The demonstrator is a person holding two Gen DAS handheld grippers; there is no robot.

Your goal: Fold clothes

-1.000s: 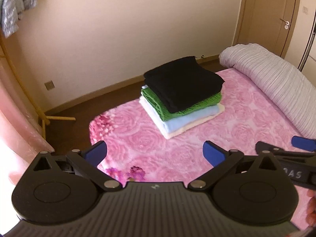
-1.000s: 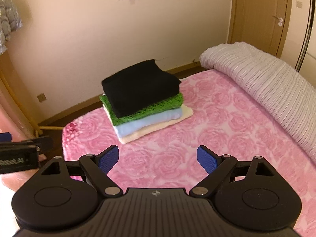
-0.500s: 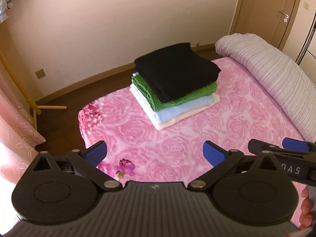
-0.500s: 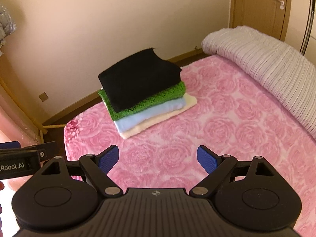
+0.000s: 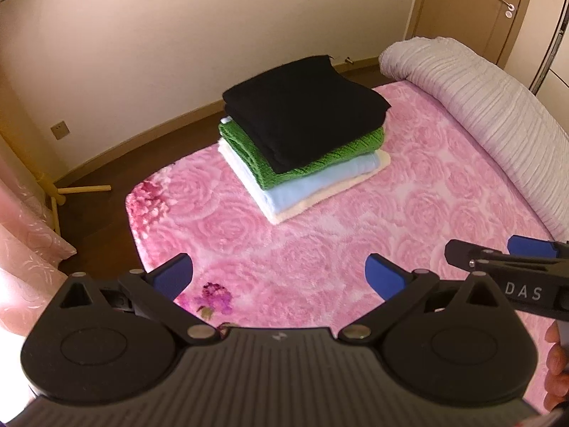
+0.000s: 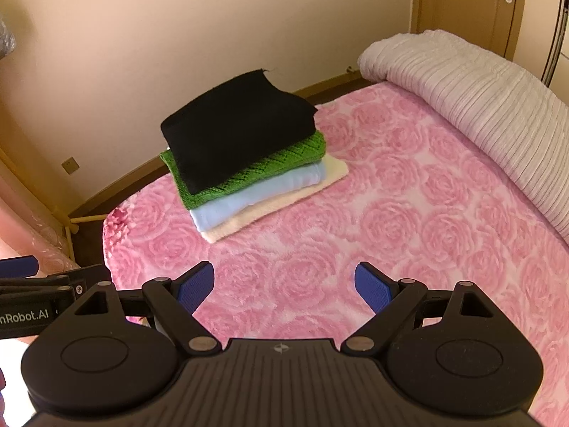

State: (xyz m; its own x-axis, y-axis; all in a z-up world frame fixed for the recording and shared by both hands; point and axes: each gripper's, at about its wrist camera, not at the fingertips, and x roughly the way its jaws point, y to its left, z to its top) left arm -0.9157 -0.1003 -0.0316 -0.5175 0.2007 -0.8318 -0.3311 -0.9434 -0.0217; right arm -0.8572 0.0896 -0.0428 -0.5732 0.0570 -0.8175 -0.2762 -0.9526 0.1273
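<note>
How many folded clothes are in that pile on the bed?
4, stacked: black garment on top, green knit under it, light blue piece next, cream piece at bottom; more may be hidden.

The left claw (image 5: 279,275) and right claw (image 6: 284,283) hover side by side, both spread wide and empty.

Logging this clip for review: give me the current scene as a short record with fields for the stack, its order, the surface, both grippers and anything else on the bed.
stack: folded clothes stack on the pink rose blanket, near its far corner
order top to bottom: black garment, green knit, light blue piece, cream piece
left gripper: open, empty, above the blanket
right gripper: open, empty, above the blanket
contact with stack: none
other: rolled grey quilt along the bed's right side
unfolded clothes: none in view
</note>
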